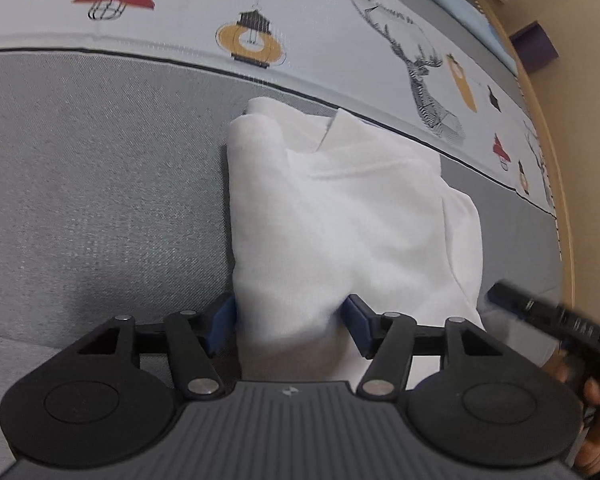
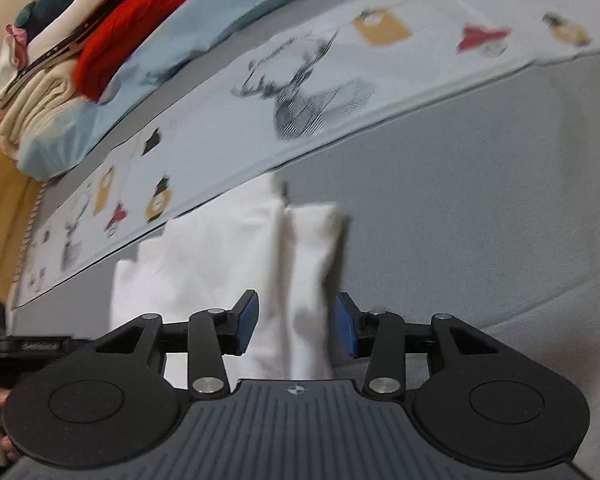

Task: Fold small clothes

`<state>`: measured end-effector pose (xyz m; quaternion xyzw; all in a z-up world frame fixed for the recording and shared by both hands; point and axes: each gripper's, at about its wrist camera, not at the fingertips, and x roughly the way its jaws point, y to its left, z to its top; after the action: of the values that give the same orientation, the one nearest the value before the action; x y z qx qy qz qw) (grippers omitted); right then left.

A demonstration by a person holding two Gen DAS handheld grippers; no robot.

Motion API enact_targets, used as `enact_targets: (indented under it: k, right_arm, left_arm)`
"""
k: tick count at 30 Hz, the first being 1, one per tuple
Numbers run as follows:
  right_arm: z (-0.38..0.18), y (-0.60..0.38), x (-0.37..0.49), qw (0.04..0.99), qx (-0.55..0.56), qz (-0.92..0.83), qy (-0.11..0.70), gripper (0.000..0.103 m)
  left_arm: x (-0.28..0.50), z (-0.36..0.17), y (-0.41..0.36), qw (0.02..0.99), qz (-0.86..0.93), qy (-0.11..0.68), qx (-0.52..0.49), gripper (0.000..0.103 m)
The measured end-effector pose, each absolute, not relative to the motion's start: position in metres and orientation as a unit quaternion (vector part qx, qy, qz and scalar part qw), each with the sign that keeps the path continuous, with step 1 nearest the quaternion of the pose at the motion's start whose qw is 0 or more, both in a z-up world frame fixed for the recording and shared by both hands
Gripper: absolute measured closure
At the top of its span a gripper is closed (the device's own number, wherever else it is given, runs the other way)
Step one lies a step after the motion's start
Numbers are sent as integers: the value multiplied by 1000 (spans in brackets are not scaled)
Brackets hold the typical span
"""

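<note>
White folded cotton garment (image 1: 340, 216) lies on the grey woven bed cover (image 1: 100, 200), directly ahead of both tools and beneath their blue pads. Left tool (image 1: 288, 326) stands half-wide, straddling the garment's near edge without pinching. Right tool (image 2: 296, 326) likewise stands half-wide around a fold.

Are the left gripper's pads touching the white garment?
Cannot tell. In the left wrist view the left gripper straddles the white garment; the cloth reaches both blue pads, but neither pressing nor a gap shows plainly.
</note>
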<state>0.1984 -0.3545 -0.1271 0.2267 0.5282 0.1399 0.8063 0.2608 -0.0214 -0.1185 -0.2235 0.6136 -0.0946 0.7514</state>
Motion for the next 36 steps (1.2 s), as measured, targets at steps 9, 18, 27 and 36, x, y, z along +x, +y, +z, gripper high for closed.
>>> enact_targets:
  k: [9,18,27,36]
  right_arm:
    - [-153,-325,222,784,200,145,570,42]
    - [-113,-297,246,838,244,191,450,71]
    - [-97,-267,260,892,144,117,412,57]
    - [-128,-264,256,862,79,79,495,39]
  left_arm:
    - [279,-135,-29,751,-82,613,-229,42]
    - [289,-71,-22,875,-72,459,-134,64]
    - [289,-61,-4,889,-41,437,-131,52]
    - [278,-106,2,823,-22,555,-122,46]
